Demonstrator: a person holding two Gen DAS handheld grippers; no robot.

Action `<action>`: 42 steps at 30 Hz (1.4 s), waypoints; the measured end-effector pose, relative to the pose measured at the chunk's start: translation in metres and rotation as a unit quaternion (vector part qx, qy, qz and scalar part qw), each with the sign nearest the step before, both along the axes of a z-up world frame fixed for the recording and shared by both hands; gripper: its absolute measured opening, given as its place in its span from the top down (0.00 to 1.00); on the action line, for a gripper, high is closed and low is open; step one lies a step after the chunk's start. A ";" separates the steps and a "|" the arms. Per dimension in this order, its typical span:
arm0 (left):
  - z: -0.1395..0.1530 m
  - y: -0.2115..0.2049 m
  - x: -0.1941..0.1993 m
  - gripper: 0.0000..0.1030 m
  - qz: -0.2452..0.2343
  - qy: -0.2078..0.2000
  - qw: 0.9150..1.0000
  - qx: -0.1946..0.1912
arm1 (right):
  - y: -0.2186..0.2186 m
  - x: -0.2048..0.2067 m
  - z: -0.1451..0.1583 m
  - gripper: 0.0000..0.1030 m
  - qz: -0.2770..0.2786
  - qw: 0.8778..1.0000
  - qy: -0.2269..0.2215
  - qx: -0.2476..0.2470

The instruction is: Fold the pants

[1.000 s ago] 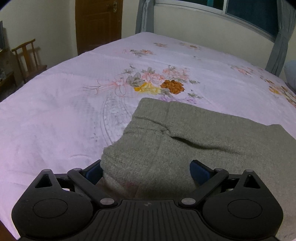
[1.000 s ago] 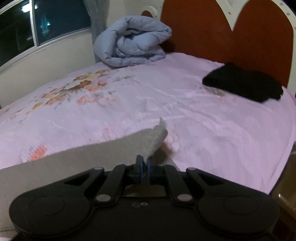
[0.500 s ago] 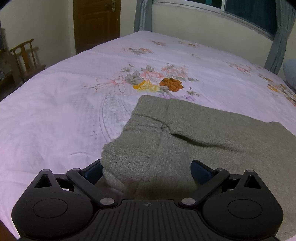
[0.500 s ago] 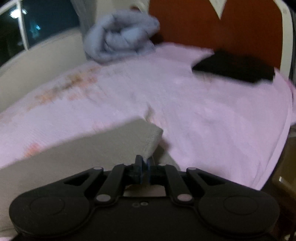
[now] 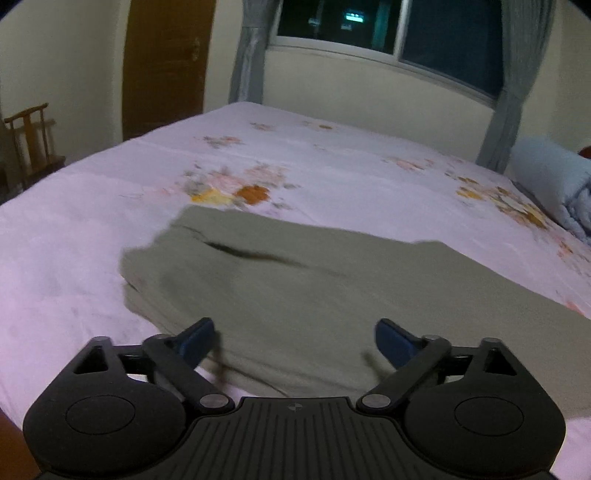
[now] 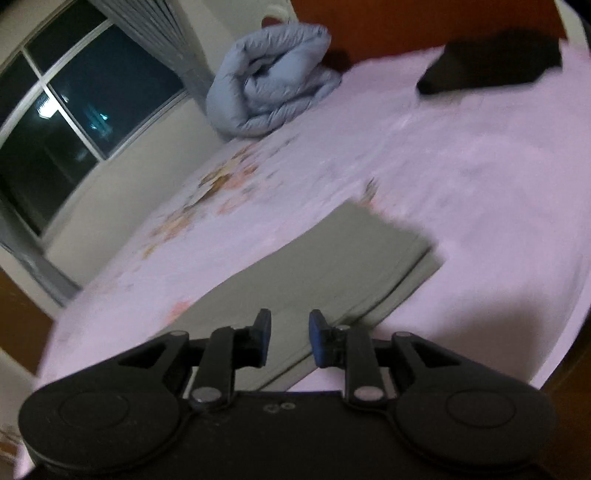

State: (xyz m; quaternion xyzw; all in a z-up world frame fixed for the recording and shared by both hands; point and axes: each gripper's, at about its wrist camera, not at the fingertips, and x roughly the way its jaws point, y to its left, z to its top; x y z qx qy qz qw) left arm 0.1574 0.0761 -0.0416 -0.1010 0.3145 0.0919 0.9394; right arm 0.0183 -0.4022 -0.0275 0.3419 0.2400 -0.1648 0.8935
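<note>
- The left tongs are spread wide, slightly narrowed, drawn back above the grey pants, nothing gripped.
- The right tongs, just parted, have released the pants' corner; the fold lies flat on the bed ahead.

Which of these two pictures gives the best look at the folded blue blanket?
The right wrist view: the blue blanket sits whole and fairly sharp near the headboard, folds visible. The left wrist view catches only part of it, cut off at the picture's right edge.
</note>
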 end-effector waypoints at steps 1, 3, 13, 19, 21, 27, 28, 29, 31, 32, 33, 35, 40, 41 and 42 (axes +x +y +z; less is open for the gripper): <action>0.000 -0.005 -0.004 0.12 -0.001 -0.001 1.000 0.002 | 0.007 0.003 -0.003 0.85 0.011 1.000 0.005 0.005; -0.001 -0.012 -0.014 0.12 0.006 -0.004 1.000 0.002 | 0.024 0.010 -0.010 0.85 0.036 0.999 0.013 0.019; -0.015 -0.003 -0.040 0.12 0.018 -0.009 0.999 -0.050 | 0.066 0.041 -0.033 0.85 0.100 0.988 0.015 0.118; -0.021 -0.001 -0.032 0.12 0.012 0.000 0.998 -0.061 | 0.068 0.058 -0.045 0.84 0.100 0.980 0.042 0.166; -0.021 -0.002 -0.030 0.12 0.008 0.002 0.998 -0.060 | 0.069 0.059 -0.047 0.82 0.102 0.977 0.044 0.180; -0.022 0.013 -0.024 0.31 -0.004 0.002 0.987 -0.162 | 0.073 0.058 -0.045 0.76 0.103 0.980 0.040 0.167; -0.024 0.019 -0.022 0.34 -0.003 0.002 0.981 -0.196 | 0.073 0.059 -0.045 0.75 0.104 0.980 0.041 0.166; -0.025 0.022 -0.021 0.34 0.004 0.004 0.977 -0.213 | 0.072 0.058 -0.046 0.74 0.104 0.980 0.041 0.165; -0.028 0.029 -0.018 0.34 0.008 0.005 0.971 -0.240 | 0.072 0.059 -0.048 0.74 0.105 0.980 0.041 0.162; -0.030 0.032 -0.017 0.34 0.010 0.006 0.967 -0.253 | 0.072 0.059 -0.048 0.74 0.105 0.981 0.041 0.161; -0.032 0.036 -0.016 0.35 0.012 0.008 0.964 -0.264 | 0.072 0.059 -0.049 0.74 0.105 0.981 0.041 0.160; -0.036 0.041 -0.014 0.40 0.013 0.009 0.961 -0.277 | 0.072 0.059 -0.050 0.74 0.106 0.981 0.042 0.159; -0.038 0.053 -0.010 0.73 0.016 0.009 0.956 -0.293 | 0.071 0.060 -0.050 0.73 0.111 0.980 0.046 0.161; -0.038 0.055 -0.010 0.74 0.015 0.007 0.955 -0.297 | 0.072 0.060 -0.050 0.73 0.112 0.979 0.047 0.161; -0.037 0.055 -0.012 0.74 0.014 0.009 0.955 -0.295 | 0.072 0.060 -0.050 0.73 0.113 0.979 0.047 0.161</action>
